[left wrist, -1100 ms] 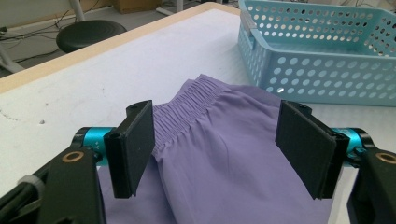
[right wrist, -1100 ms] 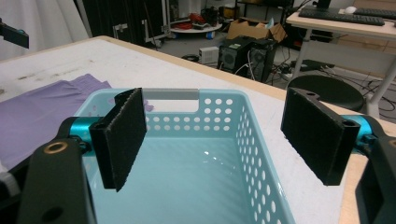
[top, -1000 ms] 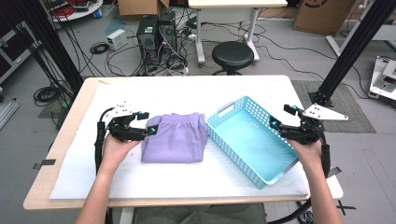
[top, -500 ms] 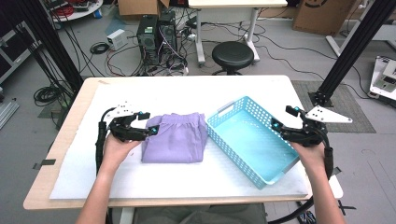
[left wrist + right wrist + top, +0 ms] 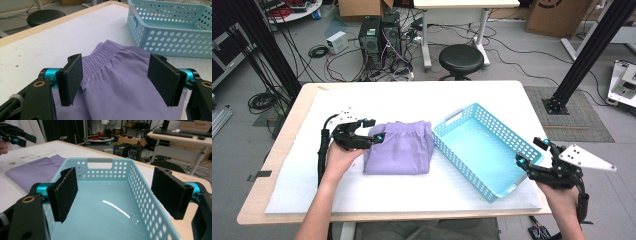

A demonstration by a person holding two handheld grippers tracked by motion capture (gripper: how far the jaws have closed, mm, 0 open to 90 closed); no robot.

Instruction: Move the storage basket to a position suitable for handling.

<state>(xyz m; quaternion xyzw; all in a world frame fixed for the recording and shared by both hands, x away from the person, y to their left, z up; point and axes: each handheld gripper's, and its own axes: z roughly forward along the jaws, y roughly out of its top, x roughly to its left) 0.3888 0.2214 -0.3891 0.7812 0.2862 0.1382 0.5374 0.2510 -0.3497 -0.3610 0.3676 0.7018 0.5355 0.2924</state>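
Purple shorts and blue basket on the worktop

The left gripper (image 5: 373,135), jaws apart, straddles the shorts (image 5: 399,148); the right gripper (image 5: 528,156), jaws apart, faces the basket (image 5: 462,118) at the near right corner.

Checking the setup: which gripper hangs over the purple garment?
The left gripper, open jaws above the folded purple shorts; the right gripper is at the blue basket.

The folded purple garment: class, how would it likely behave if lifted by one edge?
The folded purple garment looks like thin cloth with a gathered waistband, so it would probably droop and unfold. It lies flat on the white table cover, so it likely weighs little and won't roll.
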